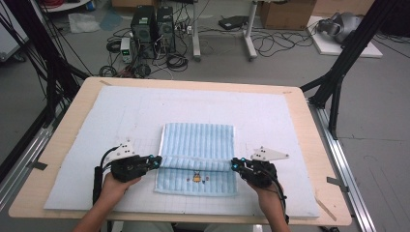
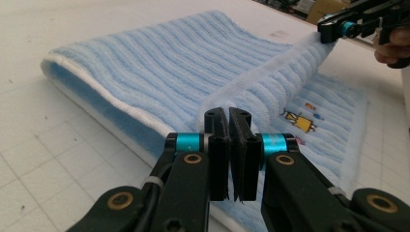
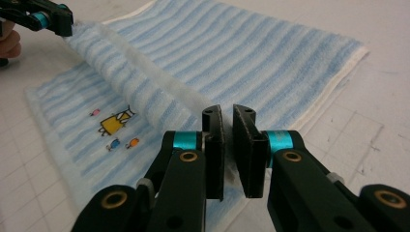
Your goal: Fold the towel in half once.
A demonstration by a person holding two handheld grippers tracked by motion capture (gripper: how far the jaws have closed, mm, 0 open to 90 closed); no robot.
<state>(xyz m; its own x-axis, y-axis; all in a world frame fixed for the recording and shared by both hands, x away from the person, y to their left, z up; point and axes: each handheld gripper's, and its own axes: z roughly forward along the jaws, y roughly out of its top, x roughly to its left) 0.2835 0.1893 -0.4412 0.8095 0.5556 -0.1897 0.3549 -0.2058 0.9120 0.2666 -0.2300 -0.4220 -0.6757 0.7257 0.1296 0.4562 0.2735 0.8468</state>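
Pale blue quilted padding with a faint grid covers the light wooden table, and on its middle lies the light blue striped terry towel with a small yellow embroidered figure near its near edge. At the left, the left gripper, held in the person's left hand, has its jaws pinched narrow on the towel's left edge; the left gripper view shows the pads pressed together with white pile squeezed between them. Across the middle, the lifted edge forms a raised ridge running between the two grippers, with the far part of the towel flat behind it and the embroidered strip flat in front. At the right, the right gripper, in the person's right hand, is likewise clamped narrow on the towel's right edge. The fold appears to be in progress, and several things could spoil it: each grip holds only a thin bite of fluffy cloth, so a tug could pull a corner free; if one hand travels faster than the other, the edge would land skewed; and sag in the unsupported middle could leave a wrinkle under the fold. Beyond the table's far edge the grey floor carries black computer towers, tangled cables and cardboard boxes, with black frame legs at both sides.
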